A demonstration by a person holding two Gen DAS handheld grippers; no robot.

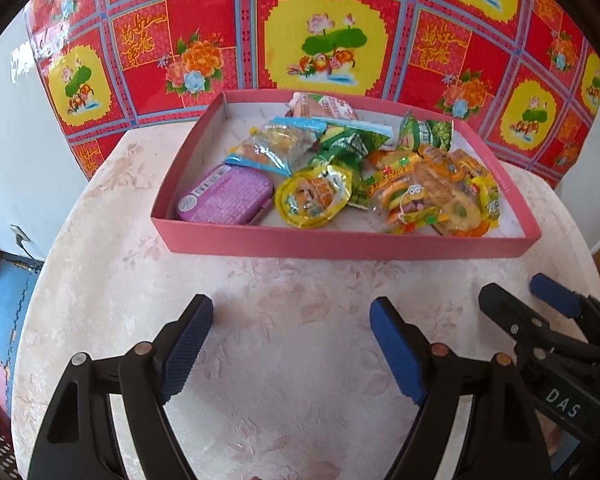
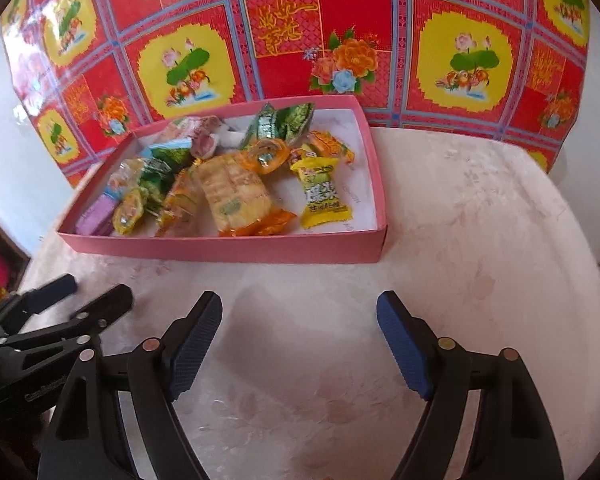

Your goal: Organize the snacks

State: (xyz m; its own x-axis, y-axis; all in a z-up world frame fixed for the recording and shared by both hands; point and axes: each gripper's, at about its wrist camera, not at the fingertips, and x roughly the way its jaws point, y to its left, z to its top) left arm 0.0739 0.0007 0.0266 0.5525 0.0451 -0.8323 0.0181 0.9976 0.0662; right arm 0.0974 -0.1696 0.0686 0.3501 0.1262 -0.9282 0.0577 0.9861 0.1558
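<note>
A shallow pink box (image 1: 340, 242) (image 2: 228, 250) stands at the back of the round pale table. It holds several wrapped snacks: a purple tin (image 1: 224, 196), a round yellow packet (image 1: 312, 198), green packets (image 1: 344, 144), an orange cracker pack (image 2: 240, 196) and a yellow candy pack (image 2: 324, 196). My left gripper (image 1: 292, 320) is open and empty above the bare cloth in front of the box. My right gripper (image 2: 300, 316) is open and empty too, beside the left one. Each gripper shows in the other's view, the right one (image 1: 540, 300) and the left one (image 2: 80, 292).
The table (image 1: 280, 380) has a pale flowered cloth. A red and yellow flowered sheet (image 1: 320, 32) hangs behind the box. The table's curved edge runs at left and right, with floor mats (image 1: 4, 312) below on the left.
</note>
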